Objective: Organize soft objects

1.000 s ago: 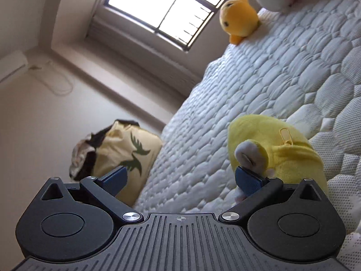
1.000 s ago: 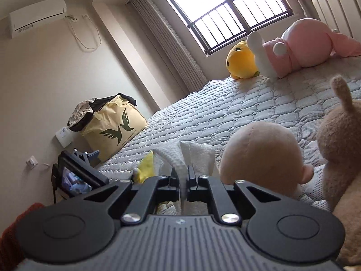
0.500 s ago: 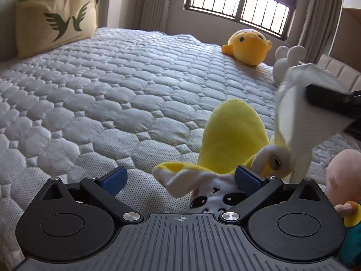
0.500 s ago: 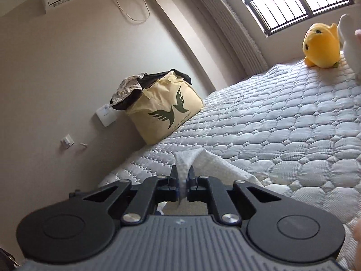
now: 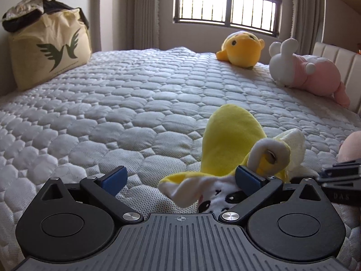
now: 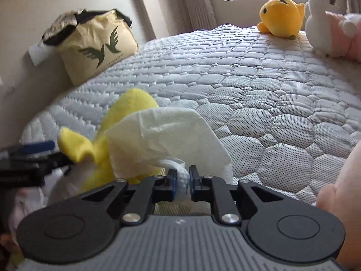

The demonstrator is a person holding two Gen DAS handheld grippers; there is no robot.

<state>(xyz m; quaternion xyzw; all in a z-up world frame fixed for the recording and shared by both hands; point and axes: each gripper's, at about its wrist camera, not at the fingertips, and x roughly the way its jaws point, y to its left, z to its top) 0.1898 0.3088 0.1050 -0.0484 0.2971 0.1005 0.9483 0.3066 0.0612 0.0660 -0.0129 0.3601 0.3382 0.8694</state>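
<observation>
Now the left gripper [image 5: 180, 177] stands wide open over the bed [image 5: 140, 103], and the banana toy [image 5: 232, 140] lies between its fingers, nearer to the right one. That finger touches a peel flap of the toy; the other finger is well apart from it, above bare quilt. The toy is near the front edge of the bed, with its white face turned to the camera.

The right gripper [image 6: 182, 178] is closed narrow on a white tissue [image 6: 167, 135], which hangs loose and crumpled just beside the banana toy. In the right wrist view the tissue hides part of the toy.

The toy looks light and very soft, so it will probably squash under the fingers and not slip. The thick yellow body seems the best place to hold; a thin flap may fold and let the toy swing. The tissue is thin and can tear, so a gentle pinch is enough.

A yellow plush [image 5: 240, 50] and a pink rabbit [image 5: 304, 72] lie at the far right side of the bed, near the headboard. A bag [image 5: 49, 47] stands at the far left corner.
</observation>
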